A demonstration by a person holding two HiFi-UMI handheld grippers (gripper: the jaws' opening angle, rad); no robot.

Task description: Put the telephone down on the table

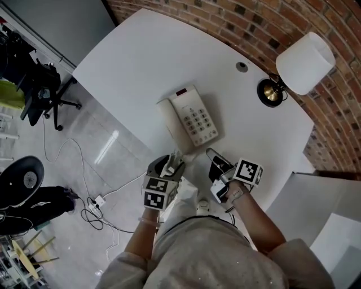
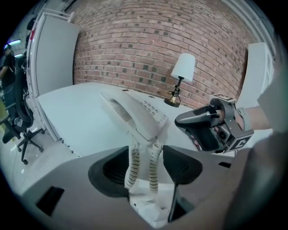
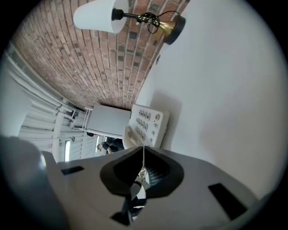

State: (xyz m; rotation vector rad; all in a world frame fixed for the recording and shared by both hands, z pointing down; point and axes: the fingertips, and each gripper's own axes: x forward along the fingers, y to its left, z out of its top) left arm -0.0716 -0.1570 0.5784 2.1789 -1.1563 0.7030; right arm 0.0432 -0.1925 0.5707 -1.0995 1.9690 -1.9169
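Telephone [image 1: 189,119] lies flat on white table [image 1: 130,68], handset on top. Left gripper [image 1: 172,162] sits just short of its near edge, jaws apart; I see 2 strands of coiled cord [image 2: 154,167] running between them, not pinched. Right gripper [image 1: 216,160] is by its near right corner, jaws pressed together. Lamp [image 1: 303,61] stands beyond the telephone by the brick wall [image 1: 225,17]; office chair [image 1: 39,90] is well to its left on the grey floor [image 1: 84,163].

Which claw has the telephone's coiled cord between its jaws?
The left claw: its jaws stand apart, with two strands of the coiled cord hanging between them. The right claw has its jaws shut together.
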